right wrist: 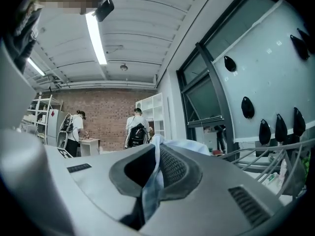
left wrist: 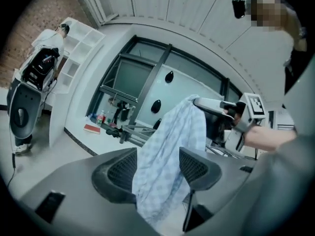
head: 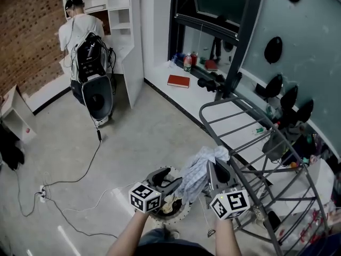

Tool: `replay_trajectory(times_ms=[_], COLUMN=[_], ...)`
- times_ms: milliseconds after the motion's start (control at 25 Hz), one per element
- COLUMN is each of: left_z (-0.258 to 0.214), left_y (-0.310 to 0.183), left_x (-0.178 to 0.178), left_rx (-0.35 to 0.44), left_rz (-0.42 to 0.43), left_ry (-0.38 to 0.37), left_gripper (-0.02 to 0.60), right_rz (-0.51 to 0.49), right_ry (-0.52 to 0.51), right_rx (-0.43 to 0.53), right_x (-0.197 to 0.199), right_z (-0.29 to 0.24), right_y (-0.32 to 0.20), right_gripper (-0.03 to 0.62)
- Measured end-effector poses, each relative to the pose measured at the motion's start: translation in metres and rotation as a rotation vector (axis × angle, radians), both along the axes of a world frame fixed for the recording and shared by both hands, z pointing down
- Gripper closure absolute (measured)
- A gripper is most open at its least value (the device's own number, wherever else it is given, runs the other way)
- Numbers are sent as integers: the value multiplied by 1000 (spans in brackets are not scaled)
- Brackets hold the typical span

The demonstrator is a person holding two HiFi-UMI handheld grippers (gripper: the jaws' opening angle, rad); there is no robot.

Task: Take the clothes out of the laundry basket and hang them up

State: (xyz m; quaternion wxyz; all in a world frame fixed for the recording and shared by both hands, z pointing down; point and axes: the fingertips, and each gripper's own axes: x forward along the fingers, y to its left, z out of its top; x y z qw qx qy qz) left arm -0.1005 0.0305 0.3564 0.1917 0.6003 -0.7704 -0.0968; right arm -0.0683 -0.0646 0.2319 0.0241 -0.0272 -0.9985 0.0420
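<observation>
Firmly, the right gripper (right wrist: 156,154) pinches checked cloth (left wrist: 170,141) between its jaws.

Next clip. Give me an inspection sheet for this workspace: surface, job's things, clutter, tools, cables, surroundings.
Surface: grey concrete floor; the work is done standing over it.
Job's things: pale blue checked cloth held above the round laundry basket, beside the grey metal drying rack; whether it touches a rail cannot be told.
Clutter: red book and bottles on the white window ledge.
Tools: left tool open, the cloth hanging between its jaws; right tool shut on the cloth.
Cables: black cable and white power strip on the floor, left of the basket.
Surroundings: person in a white shirt with a black backpack at white shelving; brick wall.
</observation>
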Motion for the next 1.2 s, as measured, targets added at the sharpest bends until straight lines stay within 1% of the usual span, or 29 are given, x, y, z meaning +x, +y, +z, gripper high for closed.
replay_trajectory(times_ms=[80,160,280,360,480,560,640,760,880,920,1000,1040,1120,1200], left_z=[7,15,34,49,67,75,81,89,93,94,94,94,93,96], left_y=[4,6,-1,-12,-29,-38,-43,-45,-45,-45,-46,-46,-47,-47], left_x=[7,15,32,42,50,50,46,39,36,36,36,36,39,43], left_rx=[4,-8,-70,-110,-174,-214,-248,-279,-284,-284,-284,-283,-278,-266], left_rz=[38,66,103,109,80,39,-8,-50,-53,-52,-47,-41,-26,-22], left_ry=[10,10,-4,-16,-68,-101,-119,-107,-96,-98,-104,-106,-103,-89], left_gripper=[307,270,256,253,253,253,255,255,258,301,427,479,525,538], right_rz=[-4,-8,-14,-19,-30,-35,-37,-40,-44,-43,-38,-33,-23,-9], right_ry=[-5,-4,-1,-7,-26,-42,-59,-79,-94,-97,-96,-95,-98,-103], right_rx=[3,1,-6,-7,-6,-13,-18,-20,-32,-34,-33,-34,-40,-42], right_x=[-3,-6,-7,-8,-10,-11,-9,-2,5,7,11,13,19,28], right_z=[0,1,0,-4,-15,-24,-32,-43,-50,-51,-50,-50,-51,-46], right_y=[-2,-4,-4,-3,2,5,8,12,16,16,17,17,16,12], right_gripper=[579,579,579,579,579,579,579,579,579,579,579,579,579,579])
